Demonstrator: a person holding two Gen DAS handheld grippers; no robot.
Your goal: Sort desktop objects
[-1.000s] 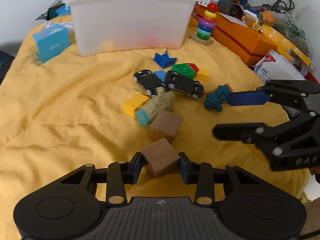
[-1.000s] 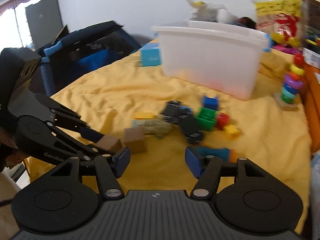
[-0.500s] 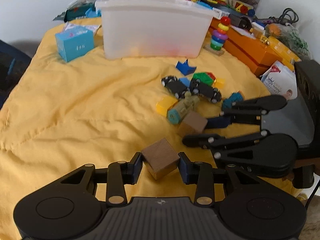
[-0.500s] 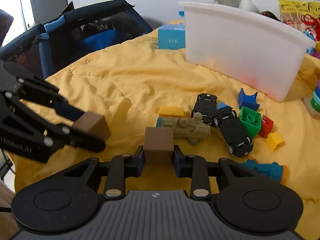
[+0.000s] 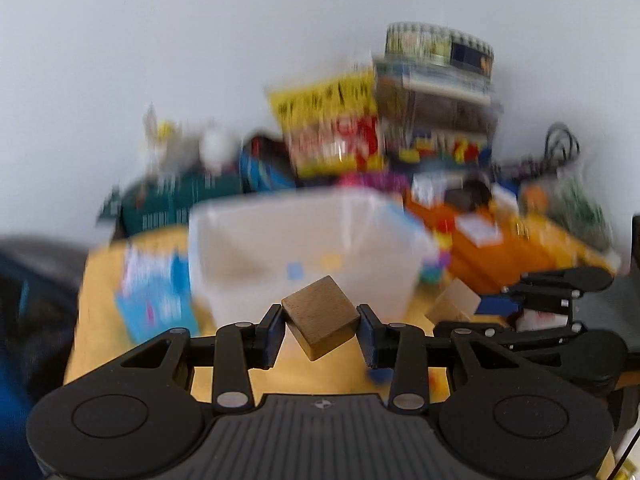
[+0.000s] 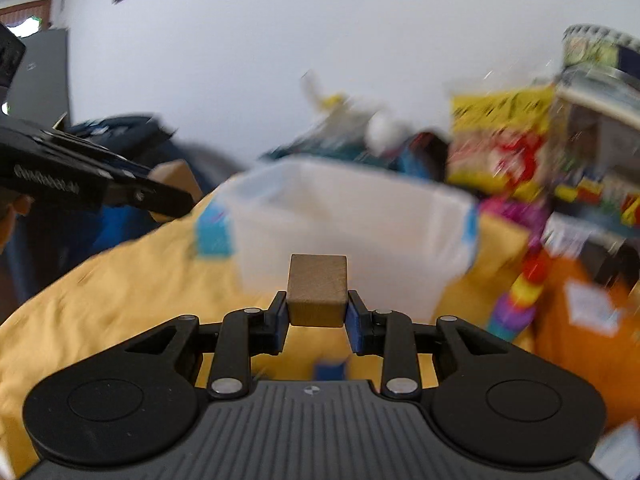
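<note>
My left gripper (image 5: 320, 330) is shut on a brown wooden cube (image 5: 320, 316), held tilted on one corner. My right gripper (image 6: 318, 314) is shut on a second brown wooden cube (image 6: 318, 288), held square. Both cubes hang in the air in front of a translucent white bin (image 5: 296, 248) (image 6: 352, 224) on the yellow cloth (image 6: 120, 280). From the left wrist view the right gripper (image 5: 496, 316) shows at the right with its cube (image 5: 454, 304). In the right wrist view the left gripper (image 6: 172, 196) and its cube (image 6: 176, 176) are at the left. Both views are motion-blurred.
A light blue box (image 5: 156, 300) lies left of the bin. A colourful ring stacker (image 6: 520, 296) and orange boxes (image 5: 492, 256) stand to the right. Toy packages (image 5: 332, 128) pile up behind the bin against a white wall. A dark blue object (image 6: 116, 140) sits off the left edge.
Both grippers have lifted up and tilted toward the bin, each carrying its cube. The right gripper, open a second ago, closed on its cube half a second ago. The toys on the cloth have dropped from view.
</note>
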